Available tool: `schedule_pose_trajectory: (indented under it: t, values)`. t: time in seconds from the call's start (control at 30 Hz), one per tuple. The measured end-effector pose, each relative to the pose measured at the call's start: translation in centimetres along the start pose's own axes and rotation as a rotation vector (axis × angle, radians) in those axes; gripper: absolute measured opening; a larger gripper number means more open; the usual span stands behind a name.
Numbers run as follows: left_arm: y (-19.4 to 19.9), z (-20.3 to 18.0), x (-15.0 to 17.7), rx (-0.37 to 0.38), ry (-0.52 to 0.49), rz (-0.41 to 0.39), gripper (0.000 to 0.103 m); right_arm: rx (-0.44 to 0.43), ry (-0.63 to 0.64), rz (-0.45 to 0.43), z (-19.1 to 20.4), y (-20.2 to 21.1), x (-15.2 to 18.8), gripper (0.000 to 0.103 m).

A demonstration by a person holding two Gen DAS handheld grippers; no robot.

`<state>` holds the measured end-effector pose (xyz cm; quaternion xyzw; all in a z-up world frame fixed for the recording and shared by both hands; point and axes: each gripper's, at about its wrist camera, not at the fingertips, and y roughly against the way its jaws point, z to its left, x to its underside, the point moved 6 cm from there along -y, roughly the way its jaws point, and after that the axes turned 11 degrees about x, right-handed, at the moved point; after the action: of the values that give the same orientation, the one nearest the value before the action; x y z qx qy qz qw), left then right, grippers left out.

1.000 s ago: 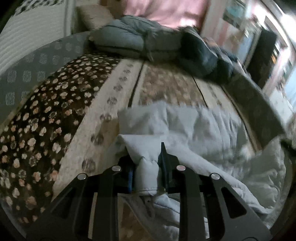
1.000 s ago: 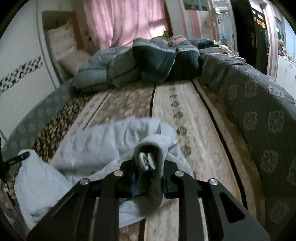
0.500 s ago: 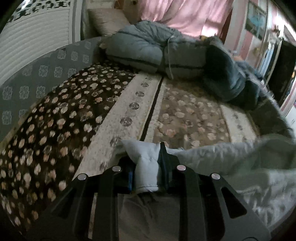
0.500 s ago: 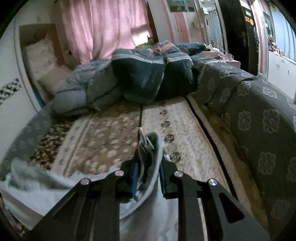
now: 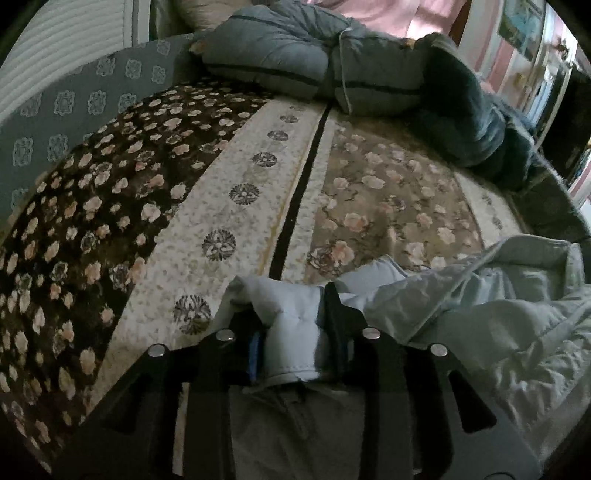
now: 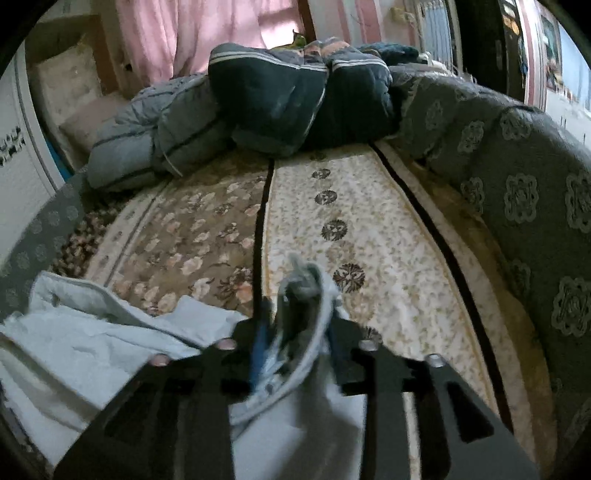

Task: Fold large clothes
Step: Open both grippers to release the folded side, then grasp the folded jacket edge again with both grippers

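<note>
Looked down on a soft bed cover (image 5: pixel 240 177) made of long strips: dark brown with little pink flowers, cream with round dark blooms, tan with bigger roses, and thin black lines between. Saw a pile of fat folded quilts (image 5: pixel 295 62), grey-blue and dark blue, at the far end of the bed, below a pink curtain (image 6: pixel 207 33). Found a grey cloth (image 6: pixel 517 184) with pale flower marks along the bed's side. Spotted the puffy coat (image 5: pixel 461 317) lying low on the bed cover, close to the cameras, stretched between the 2 grippers. Looked pale blue, padded, a bit shiny and full of small wrinkles, with stitched lines and a thick rolled edge. Showed a duller grey inside just under the left gripper (image 5: pixel 290 299). Saw 1 plump fold of the coat stuffed between that gripper's 2 black fingers, filling the gap and touching both pads, so clamped on it, though the jaws had just been easing apart. Found the right gripper (image 6: pixel 299 306) at the coat's other end, its jaws just spread wider. Saw only a loose, blurry, bunched bit of the coat's edge in that wide gap, with room beside it, so not squeezed.
</note>
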<state>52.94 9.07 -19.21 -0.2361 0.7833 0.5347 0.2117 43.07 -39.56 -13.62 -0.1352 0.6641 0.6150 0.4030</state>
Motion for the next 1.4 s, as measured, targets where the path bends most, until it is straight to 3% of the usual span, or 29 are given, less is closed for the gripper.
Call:
schedule_pose_trajectory:
  t: [0.07, 0.2, 0.23, 0.3, 0.47, 0.6, 0.67, 0.77, 0.83, 0.87, 0.9, 1.03, 1.13, 1.23, 1.4]
  values:
    - [0.8, 0.3, 0.5, 0.020, 0.012, 0.016, 0.037, -0.020, -0.032, -0.016, -0.9, 1.2, -0.1, 0.071]
    - [2.8, 1.6, 0.3, 0.077, 0.058, 0.017, 0.053, -0.045, -0.067, -0.050, -2.4, 3.8, -1.0, 0.075]
    - [3.3, 1.9, 0.2, 0.061, 0.063, 0.010, 0.071, -0.033, -0.066, -0.056, -2.8, 4.5, -1.2, 0.075]
    - [4.8, 2.7, -0.2, 0.019, 0.078, -0.016, 0.092, -0.030, -0.066, -0.065, -3.0, 5.5, -1.2, 0.075]
    - [8.1, 2.5, 0.1, -0.097, 0.015, -0.038, 0.092, -0.020, -0.012, -0.105, -1.8, 8.2, -0.2, 0.075]
    - [9.5, -2.4, 2.1, -0.056, -0.053, -0.072, 0.093, -0.048, 0.043, -0.111, 1.3, 9.4, 1.8, 0.075]
    - [9.7, -5.8, 3.2, -0.047, -0.096, -0.082, 0.099, -0.075, 0.069, -0.093, 3.4, 9.7, 3.0, 0.075]
    - [8.2, -11.2, 5.0, -0.024, -0.188, -0.059, 0.099, -0.107, 0.121, -0.071, 6.4, 9.6, 4.5, 0.072]
    - [6.3, -13.4, 5.7, -0.064, -0.262, -0.031, 0.092, -0.096, 0.165, -0.042, 8.1, 8.7, 5.2, 0.050]
    - [5.5, -13.9, 5.8, -0.076, -0.279, -0.017, 0.086, -0.097, 0.178, -0.023, 8.7, 8.2, 5.4, 0.034]
    - [4.6, -14.2, 5.9, -0.077, -0.283, 0.003, 0.084, -0.094, 0.185, 0.005, 9.2, 7.4, 5.6, 0.027]
    - [0.8, -12.9, 4.2, -0.106, -0.208, 0.065, 0.078, -0.078, 0.200, 0.056, 10.3, 4.3, 5.1, 0.017]
    - [-2.3, -12.3, 1.9, -0.124, -0.174, 0.148, 0.063, -0.063, 0.200, 0.126, 10.8, 1.0, 4.0, 0.007]
    - [-5.4, -11.8, 0.7, -0.153, -0.161, 0.243, 0.055, -0.026, 0.228, 0.206, 11.5, -2.5, 3.6, 0.003]
    - [-9.3, -11.7, 0.4, -0.206, -0.192, 0.368, 0.053, 0.042, 0.312, 0.306, 12.7, -6.1, 4.0, 0.000]
